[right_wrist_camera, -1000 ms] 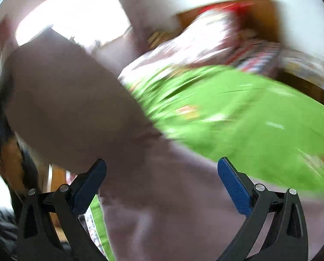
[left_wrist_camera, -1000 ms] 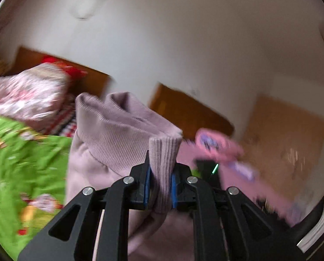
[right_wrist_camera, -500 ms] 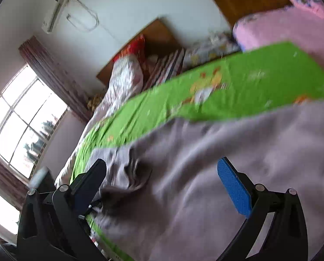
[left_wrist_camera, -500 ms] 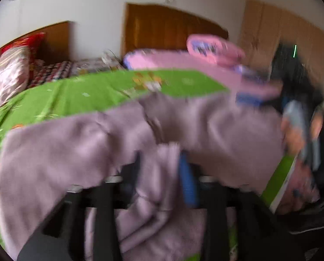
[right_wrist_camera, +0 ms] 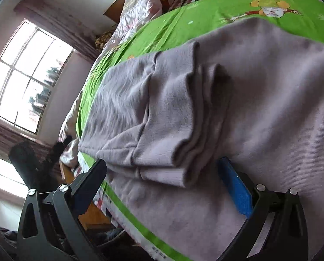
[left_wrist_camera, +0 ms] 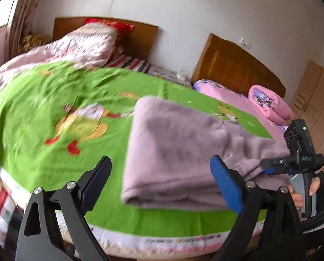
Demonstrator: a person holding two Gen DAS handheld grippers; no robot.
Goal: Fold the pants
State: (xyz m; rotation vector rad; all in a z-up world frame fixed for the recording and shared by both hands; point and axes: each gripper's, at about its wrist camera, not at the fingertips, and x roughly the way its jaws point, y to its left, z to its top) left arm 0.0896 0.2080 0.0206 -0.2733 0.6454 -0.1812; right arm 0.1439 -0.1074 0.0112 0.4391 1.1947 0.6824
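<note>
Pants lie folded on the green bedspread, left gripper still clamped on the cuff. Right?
Not quite. The left gripper is open, its jaws just opened and nothing is pinched between them, as the left wrist view shows. The rest holds: the pants lie folded on the green bedspread.

Pants (left_wrist_camera: 183,152) partly behind left tool (left_wrist_camera: 162,180), blurred.
</note>
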